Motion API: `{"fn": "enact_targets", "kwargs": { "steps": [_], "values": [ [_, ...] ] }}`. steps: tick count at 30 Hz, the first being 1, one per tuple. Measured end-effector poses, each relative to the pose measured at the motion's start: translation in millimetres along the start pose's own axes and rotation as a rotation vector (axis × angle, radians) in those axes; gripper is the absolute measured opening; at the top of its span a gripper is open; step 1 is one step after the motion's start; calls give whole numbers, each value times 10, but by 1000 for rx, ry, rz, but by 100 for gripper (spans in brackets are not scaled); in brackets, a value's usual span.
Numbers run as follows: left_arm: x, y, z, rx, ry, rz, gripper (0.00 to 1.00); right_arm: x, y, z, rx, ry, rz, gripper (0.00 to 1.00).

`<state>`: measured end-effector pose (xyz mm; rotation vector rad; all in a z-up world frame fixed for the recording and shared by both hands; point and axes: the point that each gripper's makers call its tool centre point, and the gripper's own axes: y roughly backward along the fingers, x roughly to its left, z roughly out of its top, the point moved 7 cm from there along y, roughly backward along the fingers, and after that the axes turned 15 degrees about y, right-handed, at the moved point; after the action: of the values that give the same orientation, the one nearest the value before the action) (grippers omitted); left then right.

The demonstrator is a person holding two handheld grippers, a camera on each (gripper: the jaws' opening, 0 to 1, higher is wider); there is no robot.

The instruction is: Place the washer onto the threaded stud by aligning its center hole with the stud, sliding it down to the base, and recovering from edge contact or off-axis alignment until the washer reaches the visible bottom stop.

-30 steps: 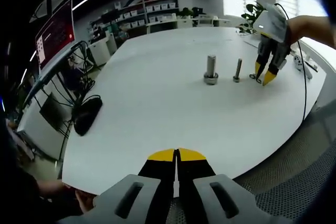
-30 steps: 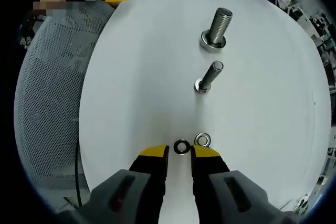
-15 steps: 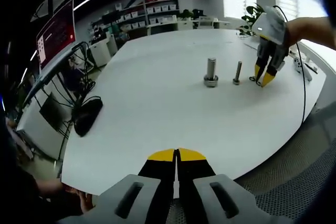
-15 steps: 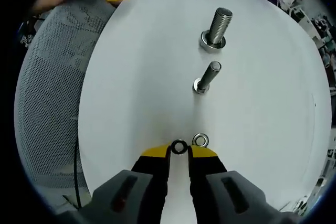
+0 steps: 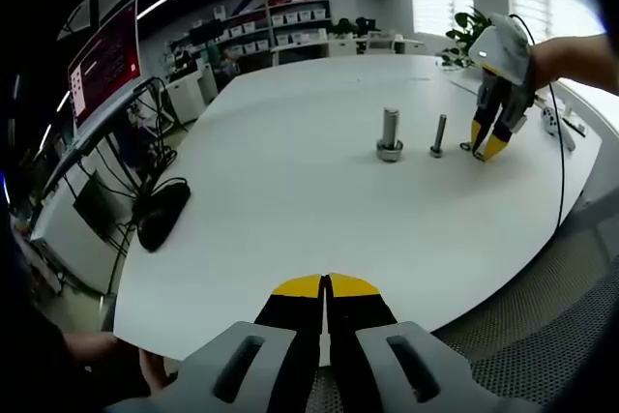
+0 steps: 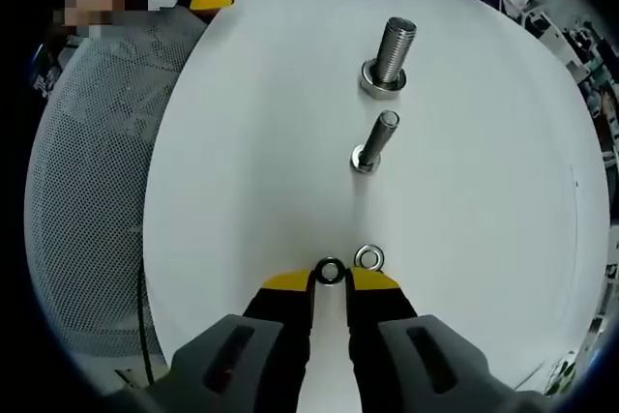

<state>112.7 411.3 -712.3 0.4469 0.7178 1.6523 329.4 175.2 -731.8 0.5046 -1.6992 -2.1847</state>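
White counter point(image 6: 242, 142) runs under both your tools, with shelving and a window at the far wall. Your right hand-held gripper point(image 6: 330, 280) sits low on it, its yellow tips pinching a small dark washer point(image 6: 330, 271); a second washer point(image 6: 368, 257) lies just beside the right tip. Ahead stand the slim threaded stud point(image 6: 373, 140) and, beyond it, a thicker bolt point(image 6: 390, 53) on its base. Your left hand-held gripper point(image 5: 326, 286) hovers at the near edge with jaws pressed together, well apart from the studs. A black mouse point(image 5: 161, 217) lies at its left.
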Motion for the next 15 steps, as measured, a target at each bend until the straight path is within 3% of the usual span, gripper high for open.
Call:
{"fn": "enact_targets", "kwargs": {
  "steps": [4,8,10,15],
  "values": [
    [-1,3,2,-2,1,-1,0,9,-3,8,6,12,-8,15],
    [-1,3,2,-1,0,0,0,5,6,10,2,-35,-21,15],
    [-4,3,2,0,-2,0,0,8,-1,8,-12,-105,-42,14],
    [-7,2,-1,6,-3,-1,0,6,68,31,-28,-100,-55,14]
  ]
}}
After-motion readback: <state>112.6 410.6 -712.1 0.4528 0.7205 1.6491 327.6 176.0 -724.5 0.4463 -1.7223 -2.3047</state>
